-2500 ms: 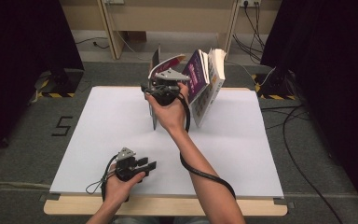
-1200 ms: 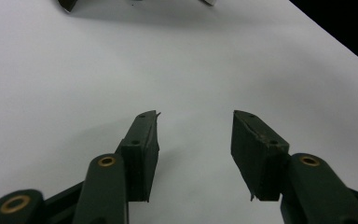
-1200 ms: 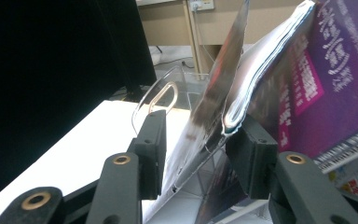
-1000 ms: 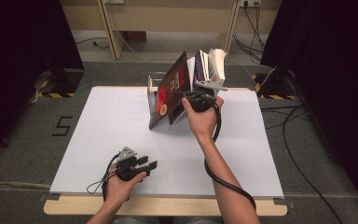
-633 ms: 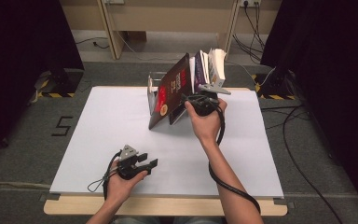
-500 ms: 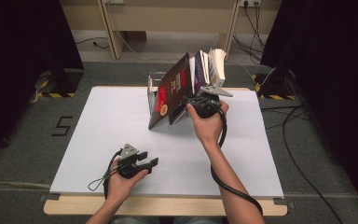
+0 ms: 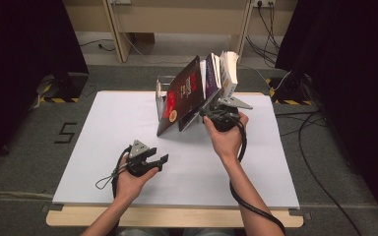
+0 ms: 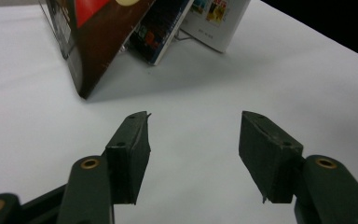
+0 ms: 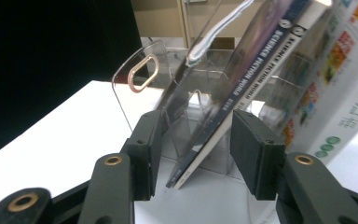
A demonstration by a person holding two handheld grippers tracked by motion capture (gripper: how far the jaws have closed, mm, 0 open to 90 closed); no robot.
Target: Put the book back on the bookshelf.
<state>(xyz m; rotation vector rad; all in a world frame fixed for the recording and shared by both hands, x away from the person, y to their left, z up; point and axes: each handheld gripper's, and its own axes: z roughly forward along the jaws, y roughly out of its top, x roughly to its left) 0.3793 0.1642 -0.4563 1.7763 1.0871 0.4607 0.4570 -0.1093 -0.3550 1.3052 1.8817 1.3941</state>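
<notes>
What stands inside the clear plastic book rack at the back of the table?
Leaning books fill the clear rack: a brown-and-red book, a thin dark one, a white one. Its dividers show through; the books' far sides are hidden.

Several books were propped in a clear acrylic rack [image 9: 140, 84] at the far edge of the white table. The dark brown book [image 7: 179, 96] with a red cover patch was leaned left at the rack's front. A dark-spined book [image 9: 228, 93] was tilted behind it, bottom edge on the rack's floor. A white paperback [image 7: 228, 73] was stood rightmost.
</notes>
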